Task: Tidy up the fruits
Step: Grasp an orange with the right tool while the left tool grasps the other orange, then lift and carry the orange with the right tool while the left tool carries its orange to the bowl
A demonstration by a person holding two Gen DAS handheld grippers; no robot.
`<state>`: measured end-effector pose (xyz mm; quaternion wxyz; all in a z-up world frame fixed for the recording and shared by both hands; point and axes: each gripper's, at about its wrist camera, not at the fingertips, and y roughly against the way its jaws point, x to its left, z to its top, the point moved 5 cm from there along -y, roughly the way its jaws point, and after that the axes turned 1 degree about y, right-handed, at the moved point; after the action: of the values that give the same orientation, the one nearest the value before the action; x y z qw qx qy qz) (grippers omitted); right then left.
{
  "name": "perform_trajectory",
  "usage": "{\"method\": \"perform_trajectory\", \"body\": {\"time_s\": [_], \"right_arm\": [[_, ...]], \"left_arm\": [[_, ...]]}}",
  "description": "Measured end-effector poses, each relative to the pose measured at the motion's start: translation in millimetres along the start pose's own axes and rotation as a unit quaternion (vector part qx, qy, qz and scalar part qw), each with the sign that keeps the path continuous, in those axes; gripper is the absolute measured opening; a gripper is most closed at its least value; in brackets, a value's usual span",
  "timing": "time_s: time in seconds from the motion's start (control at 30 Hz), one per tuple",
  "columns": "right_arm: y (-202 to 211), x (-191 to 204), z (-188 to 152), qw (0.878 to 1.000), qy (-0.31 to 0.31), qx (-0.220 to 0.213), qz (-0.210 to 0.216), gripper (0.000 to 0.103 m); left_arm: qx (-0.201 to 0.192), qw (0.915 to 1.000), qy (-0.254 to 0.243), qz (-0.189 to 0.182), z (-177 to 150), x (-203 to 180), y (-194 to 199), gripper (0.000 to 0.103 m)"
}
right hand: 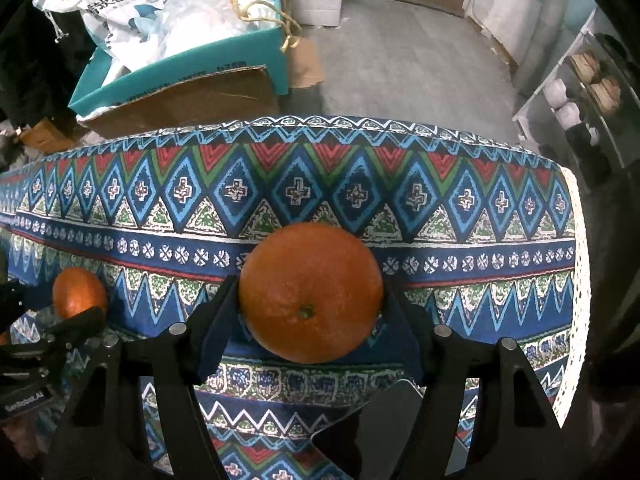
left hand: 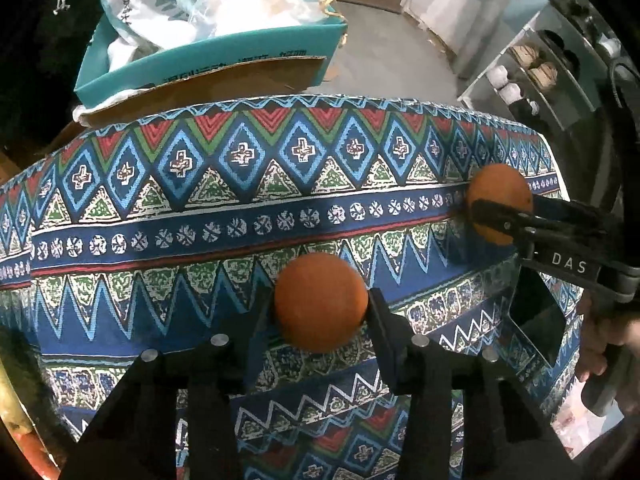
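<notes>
My left gripper [left hand: 320, 304] is shut on an orange [left hand: 320, 300] and holds it above the patterned tablecloth [left hand: 200, 220]. My right gripper [right hand: 310, 296] is shut on a second, larger-looking orange [right hand: 310, 292], stem end facing the camera. In the left wrist view the right gripper [left hand: 500, 210] and its orange [left hand: 498, 188] show at the right. In the right wrist view the left gripper's orange [right hand: 78, 292] shows at the far left. Both oranges are between black fingers [left hand: 384, 320].
A clear plastic container [left hand: 536, 320] sits on the cloth [right hand: 440, 240] at the lower right; it also shows below the right gripper [right hand: 388, 412]. Beyond the table's far edge stand a teal cardboard box [left hand: 208, 64] with bags and a white shelf [left hand: 532, 76].
</notes>
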<state>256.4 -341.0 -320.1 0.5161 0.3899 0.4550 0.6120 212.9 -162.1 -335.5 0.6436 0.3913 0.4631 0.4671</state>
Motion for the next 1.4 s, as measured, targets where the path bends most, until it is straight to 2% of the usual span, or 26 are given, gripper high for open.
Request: {"method": "perform_trajectory", "body": {"time_s": [0.3,0.5,1.4], "right_arm": [[9.7,12.3,-12.7,1.000,0.007,-0.021,-0.006,0.068],[30.5,17.6,-15.1,0.999,0.002,-0.041,0.001,0.068],[161.3,54.1,-20.5,0.986,0.009,-0.165,0.022,0.068]], "left_arm": [[-0.035,0.9992,-0.013,0.012,7.2,-5.2,20.8,0.046],[-0.057,0.9981,-0.016,0.016,10.0,-1.6,39.5,0.046],[-0.157,0.9869,-0.037,0.010,-7.8,-1.8,162.6,0.045]]}}
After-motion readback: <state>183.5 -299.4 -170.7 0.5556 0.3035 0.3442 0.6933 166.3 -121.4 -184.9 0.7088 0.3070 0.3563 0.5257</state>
